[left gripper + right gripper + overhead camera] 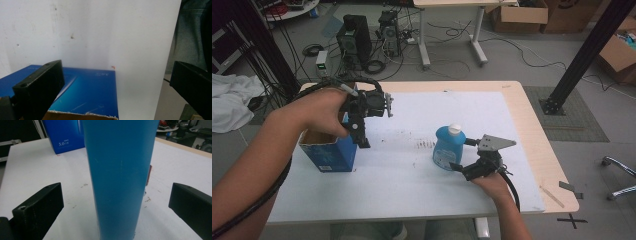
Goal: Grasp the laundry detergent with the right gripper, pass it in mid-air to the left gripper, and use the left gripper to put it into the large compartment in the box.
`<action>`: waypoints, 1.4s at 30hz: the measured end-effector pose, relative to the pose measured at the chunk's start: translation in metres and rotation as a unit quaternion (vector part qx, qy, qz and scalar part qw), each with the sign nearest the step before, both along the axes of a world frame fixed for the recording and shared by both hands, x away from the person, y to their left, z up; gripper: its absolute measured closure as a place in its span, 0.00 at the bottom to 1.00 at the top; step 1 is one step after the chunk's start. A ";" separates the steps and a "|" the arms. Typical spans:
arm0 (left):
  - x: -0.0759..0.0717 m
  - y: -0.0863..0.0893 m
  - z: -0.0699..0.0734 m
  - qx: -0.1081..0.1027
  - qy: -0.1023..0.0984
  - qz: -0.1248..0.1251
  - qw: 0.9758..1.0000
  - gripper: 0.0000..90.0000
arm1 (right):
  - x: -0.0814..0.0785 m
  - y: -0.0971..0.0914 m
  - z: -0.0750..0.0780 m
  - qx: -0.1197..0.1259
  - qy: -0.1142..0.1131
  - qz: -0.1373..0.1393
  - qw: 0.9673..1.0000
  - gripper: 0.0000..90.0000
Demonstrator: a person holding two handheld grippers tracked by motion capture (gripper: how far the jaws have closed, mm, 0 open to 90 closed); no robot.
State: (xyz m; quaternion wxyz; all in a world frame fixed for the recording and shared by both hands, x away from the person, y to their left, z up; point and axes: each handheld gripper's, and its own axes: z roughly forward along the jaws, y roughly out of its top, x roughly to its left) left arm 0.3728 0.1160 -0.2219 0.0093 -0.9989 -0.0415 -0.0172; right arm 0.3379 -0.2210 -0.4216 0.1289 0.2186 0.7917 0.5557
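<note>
A blue bottle [447,149] with a white cap stands upright on the white mat, right of centre. My right gripper [463,155] is open, with one jaw on each side of the bottle's base and clear gaps to both. In the right gripper view the bottle [120,175] rises between the spread jaws of the right gripper [116,192]. An open-topped blue box [331,152] stands at the left. My left gripper [357,131] hangs open over the box's right edge, pointing down. In the left gripper view, the left gripper [116,75] looks down on the blue box [87,92].
The white mat [412,190] covers a wooden table [542,145]. Small dark crumbs [426,144] lie left of the bottle. On the floor behind are computer towers [354,37], cables and cardboard boxes [519,15]. A black post [584,55] stands at the right.
</note>
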 end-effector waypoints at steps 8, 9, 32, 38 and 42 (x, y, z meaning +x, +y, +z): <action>-0.001 0.001 -0.001 0.000 0.001 -0.001 1.000 0.00 | 0.009 0.012 -0.014 0.001 0.009 -0.013 1.000 0.00; -0.001 0.001 -0.001 0.000 0.001 -0.001 1.000 0.00 | 0.009 0.012 -0.014 0.001 0.009 -0.013 1.000 0.00; -0.001 0.003 -0.004 -0.001 0.003 0.000 1.000 0.00 | 0.014 0.027 -0.021 0.002 -0.008 -0.026 1.000 0.15; -0.001 0.002 -0.005 0.001 0.003 -0.001 1.000 0.00 | 0.013 0.026 -0.021 0.003 -0.008 -0.026 1.000 0.21; -0.001 0.002 -0.005 0.000 0.003 -0.001 1.000 0.00 | 0.012 0.028 -0.022 -0.004 -0.008 -0.026 1.000 0.24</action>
